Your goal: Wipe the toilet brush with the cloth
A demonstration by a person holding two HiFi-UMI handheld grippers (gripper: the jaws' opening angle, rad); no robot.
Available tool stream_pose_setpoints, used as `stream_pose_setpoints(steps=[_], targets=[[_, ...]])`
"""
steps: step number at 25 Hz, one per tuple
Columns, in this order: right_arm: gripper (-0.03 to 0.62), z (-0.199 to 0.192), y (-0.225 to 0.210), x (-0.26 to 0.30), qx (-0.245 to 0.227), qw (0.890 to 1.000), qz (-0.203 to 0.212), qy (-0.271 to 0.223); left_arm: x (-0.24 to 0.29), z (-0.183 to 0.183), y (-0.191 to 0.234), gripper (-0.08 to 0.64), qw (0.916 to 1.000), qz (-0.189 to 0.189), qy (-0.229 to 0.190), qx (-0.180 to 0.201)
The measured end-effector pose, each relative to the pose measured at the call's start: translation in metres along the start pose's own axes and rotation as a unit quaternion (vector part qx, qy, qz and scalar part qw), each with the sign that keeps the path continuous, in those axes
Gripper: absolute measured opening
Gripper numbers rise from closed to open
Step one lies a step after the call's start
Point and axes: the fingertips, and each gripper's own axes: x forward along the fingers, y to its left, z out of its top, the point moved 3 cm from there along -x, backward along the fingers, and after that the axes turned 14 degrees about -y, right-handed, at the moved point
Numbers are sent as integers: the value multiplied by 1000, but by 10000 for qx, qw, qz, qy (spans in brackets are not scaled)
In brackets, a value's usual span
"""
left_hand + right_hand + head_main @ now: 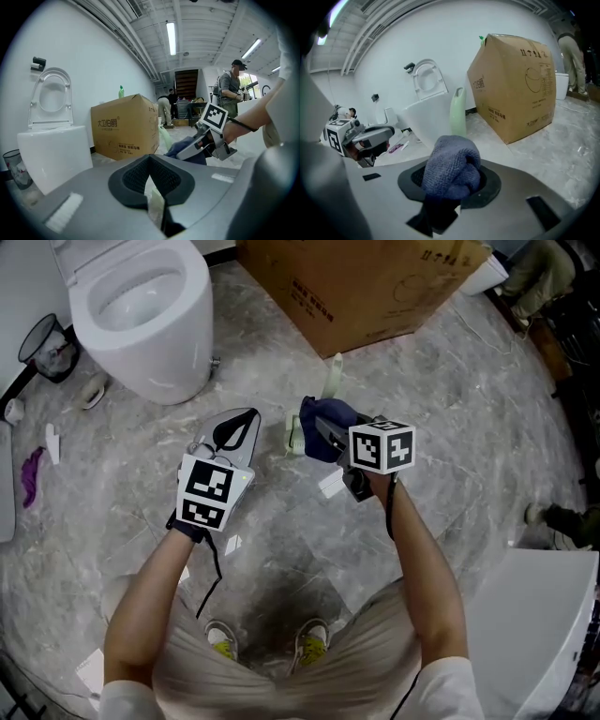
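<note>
Upright on the grey marbled floor (450, 427): pale green toilet brush (334, 379), seated in its holder (294, 439), out ahead of the person's feet and between the two grippers. From the right gripper view, seen as a slim green column against the toilet bowl; from the left gripper view, only partly visible behind the cloth.

Just beside the brush, over its middle in the head view: dark blue cloth (323, 418), bunched into a thick wad. Pinched firmly by the right gripper (325, 430), clamped between the two jaws with the bulk bulging out past the tips. Contact between cloth and brush: impossible to tell.

To the left of the brush, held low and apart from it: left gripper (246, 420), pointed toward the brush. Jaws pressed together at the tips, black pads meeting in a narrow V, nothing gripped between them.

Farther out, at the upper left: white toilet (150, 315), seat raised. Left of that, a small waste bin (47, 343) with a dark liner. Behind the brush, a large cardboard box (366, 287) standing on the floor.
</note>
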Motion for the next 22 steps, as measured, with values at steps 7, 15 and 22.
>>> stream_pose_setpoints(steps=[7, 15, 22], targets=[[130, -34, -6, 5, -87, 9987, -164, 480, 3, -4, -5, 2, 10000, -82, 30, 31], [130, -45, -11, -10, -1409, 9812, -633, 1156, 8, -6, -10, 2, 9999, -155, 30, 1], [131, -18, 27, -17, -3852, 9106, -1133, 978, 8, -9, -6, 2, 9998, -169, 22, -53]])
